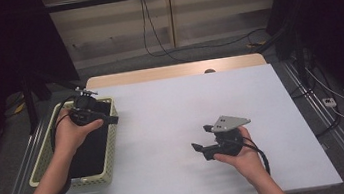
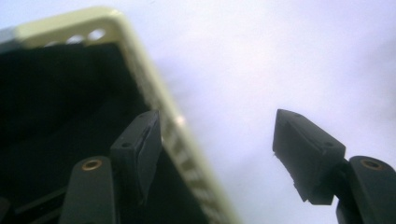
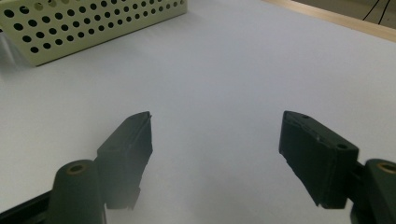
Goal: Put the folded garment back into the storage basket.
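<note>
Both grippers are held with jaws spread wide and empty.
Left gripper (image 1: 104, 117) is poised over the right rim of the perforated basket (image 1: 112, 150) at the tabletop's (image 1: 171, 107) left edge; its dark contents appear deposited. Right gripper (image 1: 204, 143) waits near the front edge.

No legible text, label, brand, number or sign anywhere; perforated cream basket (image 1: 111, 150) bears holes only, no lettering; white bench (image 1: 172, 112) unmarked; grey three-cornered plate (image 1: 229, 122) shows small dark holes, no print; wall fitting at top edge too small to read
</note>
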Motion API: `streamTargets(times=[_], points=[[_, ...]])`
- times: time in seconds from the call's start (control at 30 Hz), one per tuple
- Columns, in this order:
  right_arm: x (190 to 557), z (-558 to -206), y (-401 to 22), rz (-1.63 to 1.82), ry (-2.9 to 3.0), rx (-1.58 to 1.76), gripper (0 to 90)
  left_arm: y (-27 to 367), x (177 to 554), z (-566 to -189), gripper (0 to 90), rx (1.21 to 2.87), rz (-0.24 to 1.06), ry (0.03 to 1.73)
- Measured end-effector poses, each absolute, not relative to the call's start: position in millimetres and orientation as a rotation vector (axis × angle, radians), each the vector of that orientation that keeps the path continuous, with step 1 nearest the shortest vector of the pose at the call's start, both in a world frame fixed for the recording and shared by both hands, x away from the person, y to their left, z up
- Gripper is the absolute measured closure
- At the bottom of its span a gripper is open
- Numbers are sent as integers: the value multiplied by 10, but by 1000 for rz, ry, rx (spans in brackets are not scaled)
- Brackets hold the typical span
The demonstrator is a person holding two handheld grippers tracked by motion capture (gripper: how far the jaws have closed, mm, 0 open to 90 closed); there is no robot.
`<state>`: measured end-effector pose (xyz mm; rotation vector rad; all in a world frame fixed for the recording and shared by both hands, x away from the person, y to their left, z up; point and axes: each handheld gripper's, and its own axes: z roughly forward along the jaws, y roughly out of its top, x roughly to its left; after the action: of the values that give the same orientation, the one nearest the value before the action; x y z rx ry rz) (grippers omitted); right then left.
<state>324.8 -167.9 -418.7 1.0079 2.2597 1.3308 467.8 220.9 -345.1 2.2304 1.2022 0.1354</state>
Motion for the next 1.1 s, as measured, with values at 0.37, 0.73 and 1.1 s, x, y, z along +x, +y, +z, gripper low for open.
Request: streamTargets(times=[0.37, 0.73, 1.1], points=[[3203, -4223, -1808, 1328, 2283, 1046, 255, 1915, 4547, -3420, 305, 2257, 115, 1076], [3092, -4201, -2059, 1313, 2270, 1085, 253, 1761, 4426, -3400, 277, 2258, 121, 1015], [2977, -4239, -2324, 1282, 2241, 1127, 251, 1611, 4286, -3402, 257, 2258, 114, 960]])
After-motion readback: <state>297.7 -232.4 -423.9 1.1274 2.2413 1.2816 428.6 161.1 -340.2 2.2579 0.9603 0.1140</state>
